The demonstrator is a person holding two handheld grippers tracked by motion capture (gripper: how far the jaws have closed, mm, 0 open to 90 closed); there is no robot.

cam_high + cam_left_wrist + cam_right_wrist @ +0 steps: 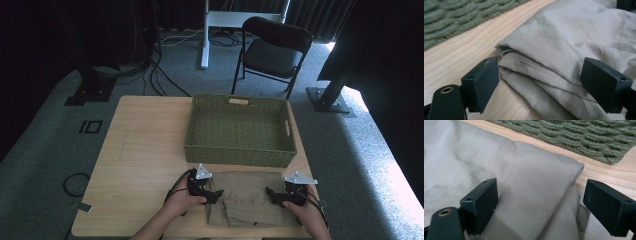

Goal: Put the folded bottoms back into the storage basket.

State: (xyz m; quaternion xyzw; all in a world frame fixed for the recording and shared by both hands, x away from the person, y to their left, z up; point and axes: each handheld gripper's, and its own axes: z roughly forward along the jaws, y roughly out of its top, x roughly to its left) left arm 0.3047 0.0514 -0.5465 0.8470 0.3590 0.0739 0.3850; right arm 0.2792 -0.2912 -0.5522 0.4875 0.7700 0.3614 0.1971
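Note:
A folded khaki garment (248, 199) lies on the wooden table (145, 150) near its front edge, just in front of a green woven basket (240, 130). My left gripper (212, 194) sits at the garment's left edge, jaws open around the folded layers (541, 72). At the garment's right edge my right gripper (272, 195) is open too, its jaws straddling the cloth's corner (536, 195). The left gripper (540, 82) and right gripper (540, 202) both have cloth between their jaws but neither is closed on it.
The basket (461, 17) stands empty, its wall (579, 140) close behind the garment. A black folding chair (272, 50), a white post (206, 35) and cables on the carpet lie beyond the table. Bare tabletop spreads to the left.

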